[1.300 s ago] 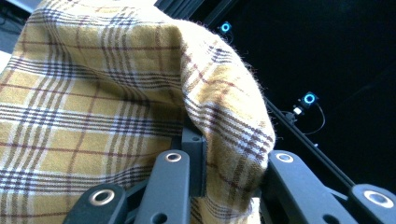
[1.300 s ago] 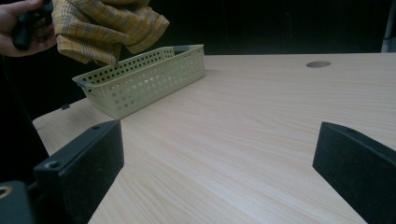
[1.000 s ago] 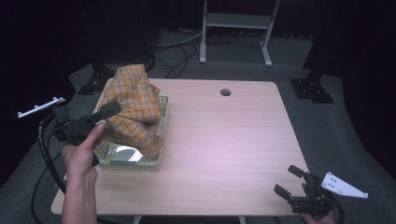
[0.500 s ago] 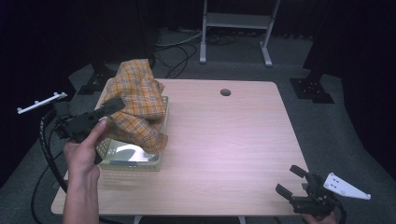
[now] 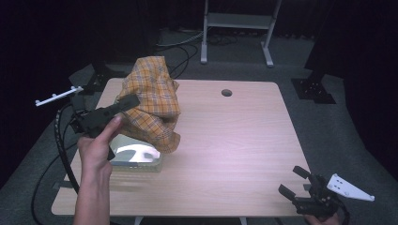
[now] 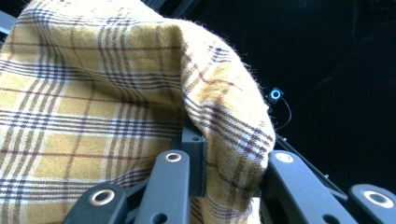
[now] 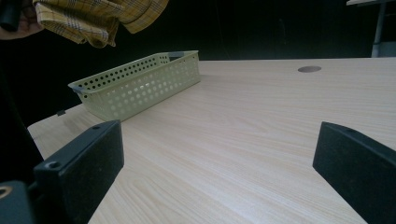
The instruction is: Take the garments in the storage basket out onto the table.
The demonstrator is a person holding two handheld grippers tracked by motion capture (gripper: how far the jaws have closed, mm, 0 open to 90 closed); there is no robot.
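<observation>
the cloth (image 5: pixel 152 105) is mustard yellow with a plaid of dark navy, white and thin maroon lines, the same check showing close up in the left gripper view (image 6: pixel 93 107). the basket (image 7: pixel 140 86) is pale green, its walls dotted with rows of small round holes. the table (image 5: pixel 234 140) is light wood with a fine straight grain. the left gripper (image 5: pixel 129 102) and the right gripper (image 5: pixel 294 182) are black; the right one carries a light grey plate.

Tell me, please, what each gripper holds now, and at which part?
The left gripper pinches a fold at the side of the plaid cloth. The right gripper holds nothing.
</observation>
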